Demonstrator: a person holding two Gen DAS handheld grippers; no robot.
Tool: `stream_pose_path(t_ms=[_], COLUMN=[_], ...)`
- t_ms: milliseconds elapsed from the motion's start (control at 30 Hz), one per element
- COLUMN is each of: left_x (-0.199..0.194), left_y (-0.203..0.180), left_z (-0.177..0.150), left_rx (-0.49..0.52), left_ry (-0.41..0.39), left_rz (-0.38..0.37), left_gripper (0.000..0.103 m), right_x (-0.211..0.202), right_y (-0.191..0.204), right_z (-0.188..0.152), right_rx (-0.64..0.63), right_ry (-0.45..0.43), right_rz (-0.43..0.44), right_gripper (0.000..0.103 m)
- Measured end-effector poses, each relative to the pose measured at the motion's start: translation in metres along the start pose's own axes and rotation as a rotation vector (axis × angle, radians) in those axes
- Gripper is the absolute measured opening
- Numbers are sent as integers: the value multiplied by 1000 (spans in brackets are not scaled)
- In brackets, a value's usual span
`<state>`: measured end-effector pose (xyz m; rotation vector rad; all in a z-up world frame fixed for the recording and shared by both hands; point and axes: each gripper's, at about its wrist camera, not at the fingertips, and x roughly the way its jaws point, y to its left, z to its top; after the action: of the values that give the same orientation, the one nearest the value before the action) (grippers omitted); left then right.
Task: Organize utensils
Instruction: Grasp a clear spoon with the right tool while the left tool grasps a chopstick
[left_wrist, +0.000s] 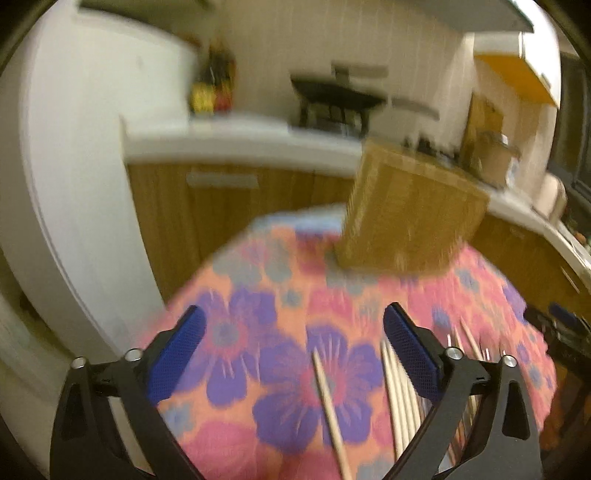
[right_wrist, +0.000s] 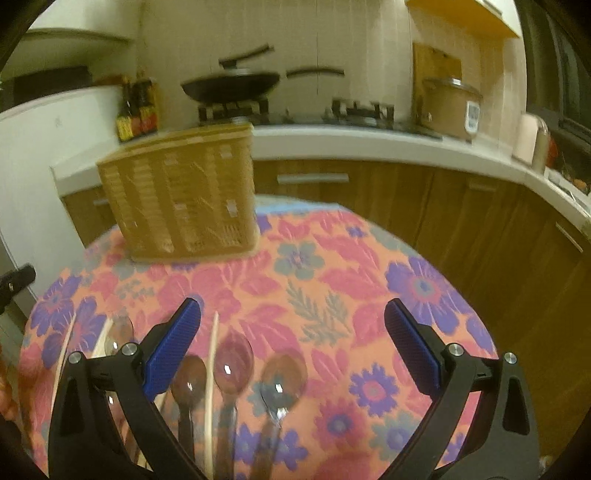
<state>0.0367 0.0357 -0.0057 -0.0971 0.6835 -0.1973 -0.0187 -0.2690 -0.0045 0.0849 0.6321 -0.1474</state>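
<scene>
A woven tan utensil basket (right_wrist: 181, 199) stands at the far side of the flowered table; it also shows in the left wrist view (left_wrist: 410, 218). Several metal spoons (right_wrist: 232, 362) and pale chopsticks (right_wrist: 211, 380) lie on the cloth in front of the right gripper (right_wrist: 291, 343), which is open and empty above them. The left gripper (left_wrist: 291, 347) is open and empty over the cloth, with one chopstick (left_wrist: 328, 410) between its fingers and more chopsticks (left_wrist: 399, 391) by its right finger. The left wrist view is blurred.
The table has a pink and purple flowered cloth (right_wrist: 317, 280). Behind it runs a white kitchen counter (right_wrist: 369, 144) with a stove, a black wok (right_wrist: 232, 85), sauce bottles (right_wrist: 136, 110) and a pot (right_wrist: 450, 107). Wooden cabinets (right_wrist: 461, 218) stand below. A white fridge (left_wrist: 81, 177) is at the left.
</scene>
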Motion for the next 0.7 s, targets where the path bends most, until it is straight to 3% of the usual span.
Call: stream_pose_path(t_ms=[100,133,200,300,433,700], left_x=[17,22,29,39,42,35], left_y=[5,3,-1,-8,-17,-27], left_z=[-15,-20,-29,-38,-41,-42], left_rx=[-6,-2,10,45,91,171], left_ry=[172,209,252,271,278,314], left_rz=[-64,-89,-97,-60,-22,-34], left_gripper=[80,71,65,50,49,48], right_x=[2,4,9,8,4,23], right_y=[-4,-6,-12,-16,-13,1], right_z=[-4,-7,-13,-27,-46,-54], right_rx=[13,22,53,61,41,14], right_ry=[84,119,193,276,350,429], right_rz=[11,25,55,91,107,84], right_gripper=[83,75,67,55,37,28])
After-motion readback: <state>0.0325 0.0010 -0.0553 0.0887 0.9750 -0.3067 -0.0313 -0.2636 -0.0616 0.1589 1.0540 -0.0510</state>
